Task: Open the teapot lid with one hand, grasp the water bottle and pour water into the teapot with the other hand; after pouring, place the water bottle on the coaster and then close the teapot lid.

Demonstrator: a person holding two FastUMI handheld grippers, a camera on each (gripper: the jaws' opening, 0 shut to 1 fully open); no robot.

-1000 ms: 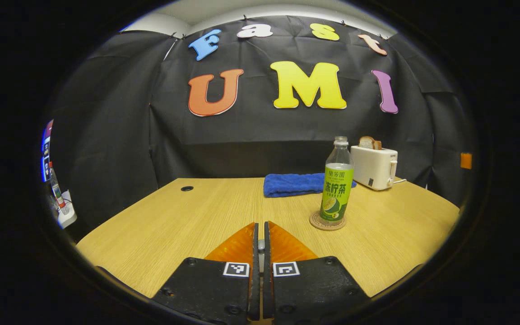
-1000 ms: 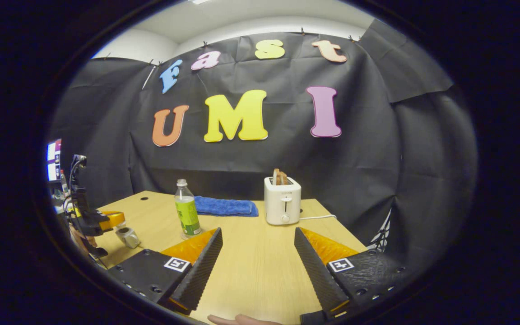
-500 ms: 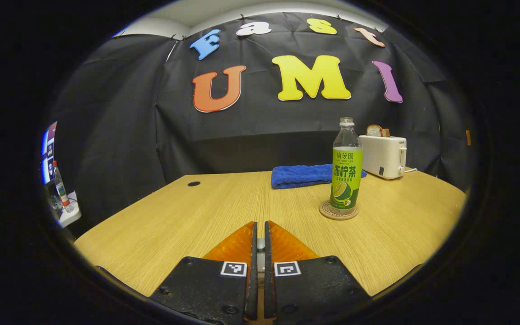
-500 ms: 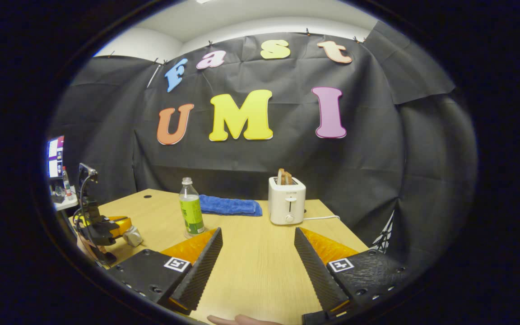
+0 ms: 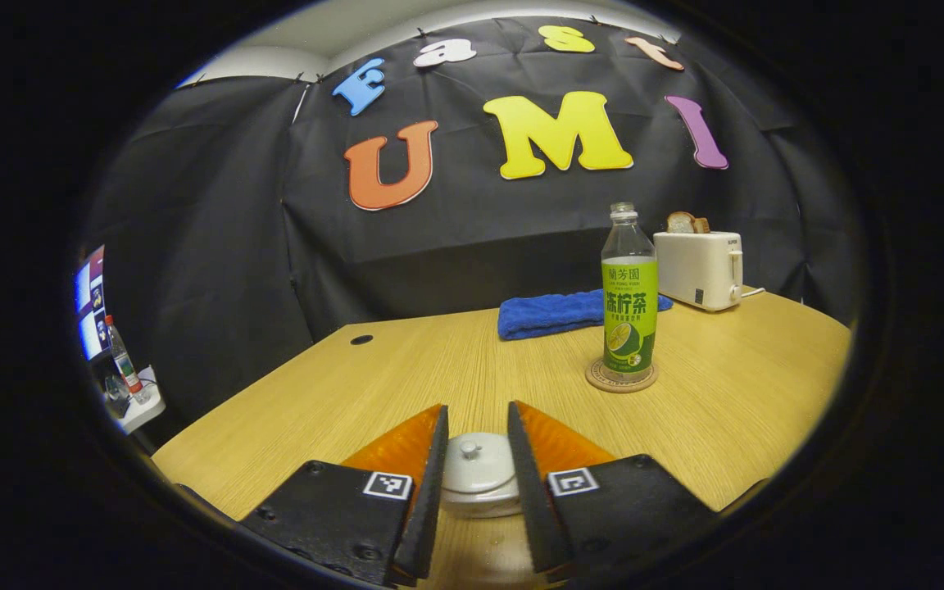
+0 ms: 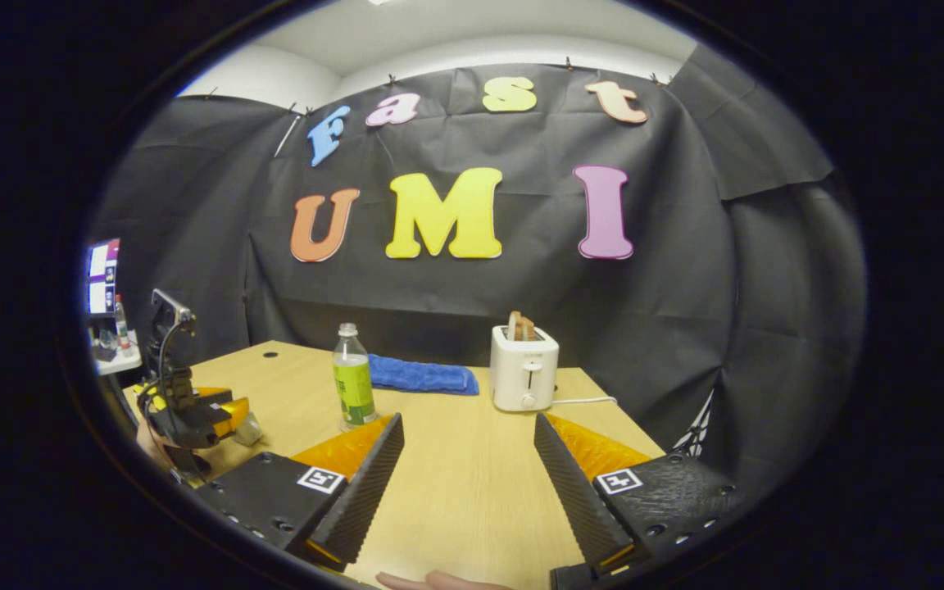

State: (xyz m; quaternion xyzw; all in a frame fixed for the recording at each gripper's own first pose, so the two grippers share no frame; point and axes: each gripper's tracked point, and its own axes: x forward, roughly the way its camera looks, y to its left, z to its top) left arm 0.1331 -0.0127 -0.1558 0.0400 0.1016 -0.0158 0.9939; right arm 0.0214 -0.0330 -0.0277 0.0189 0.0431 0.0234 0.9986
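The left gripper (image 5: 473,483) has its fingers parted, one on each side of the white teapot lid (image 5: 478,469) with its small knob; whether they touch it is unclear, and the teapot body is mostly hidden beneath them. Ahead and to the right of those fingers, the water bottle (image 5: 629,295) stands upright on the round coaster (image 5: 620,379), its green label printed in Chinese characters. Behind it lie a blue towel (image 5: 558,312) and a white toaster (image 5: 700,268), its small mark unreadable. The right gripper (image 6: 467,483) is spread wide over the bare tabletop (image 6: 472,475), grasping nothing.
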